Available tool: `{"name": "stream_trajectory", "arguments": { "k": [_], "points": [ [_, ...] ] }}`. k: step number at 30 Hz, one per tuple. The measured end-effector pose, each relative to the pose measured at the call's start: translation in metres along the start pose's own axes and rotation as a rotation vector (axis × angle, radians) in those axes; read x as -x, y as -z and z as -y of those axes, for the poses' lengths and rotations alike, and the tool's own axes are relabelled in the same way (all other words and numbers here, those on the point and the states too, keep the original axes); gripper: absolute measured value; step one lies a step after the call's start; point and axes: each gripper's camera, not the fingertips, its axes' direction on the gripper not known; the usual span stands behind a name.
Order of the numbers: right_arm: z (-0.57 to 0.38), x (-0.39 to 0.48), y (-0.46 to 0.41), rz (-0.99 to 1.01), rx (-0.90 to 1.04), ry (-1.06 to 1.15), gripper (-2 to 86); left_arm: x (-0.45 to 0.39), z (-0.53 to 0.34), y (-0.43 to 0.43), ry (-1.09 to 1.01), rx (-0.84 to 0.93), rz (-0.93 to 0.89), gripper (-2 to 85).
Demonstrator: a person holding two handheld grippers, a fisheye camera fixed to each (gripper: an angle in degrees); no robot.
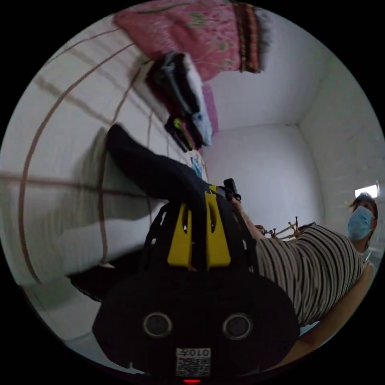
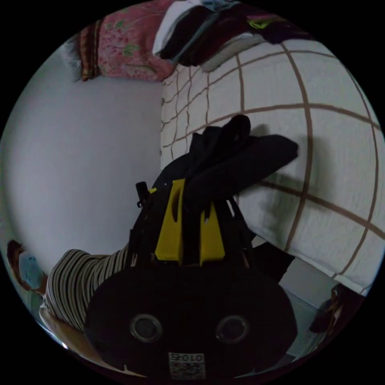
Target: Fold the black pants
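Note:
The black pants [image 1: 152, 168] hang lifted off the white checked bed sheet [image 1: 60, 132], one dark leg stretching up and away. My left gripper [image 1: 198, 202] has its yellow jaws pressed together on the black cloth. In the right gripper view the black pants [image 2: 240, 156] bunch in folds above the bed sheet [image 2: 333, 160]. My right gripper [image 2: 192, 196] is shut on that cloth too, which runs between its yellow jaws. The other gripper's black tip [image 2: 141, 191] shows just to its left.
A stack of folded clothes [image 1: 184, 104] lies on the bed beside a pink patterned blanket [image 1: 192, 32]. A person in a striped shirt [image 1: 317, 264] stands close behind the grippers. White walls [image 1: 264, 168] enclose the room. The bed's edge [image 2: 304, 276] drops to the floor.

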Motion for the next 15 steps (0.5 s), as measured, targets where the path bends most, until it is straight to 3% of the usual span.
{"name": "stream_trajectory", "arguments": {
  "k": [8,15],
  "points": [
    [0.016,0.076,0.131,0.001,-0.189,0.221,7.6,-0.154,0.106,-0.043,-0.289,0.010,-0.006,9.3],
    [0.003,0.092,0.243,-0.022,-0.244,0.260,7.6,-0.229,0.142,-0.114,-0.306,0.057,-0.031,9.2]
  ]
}}
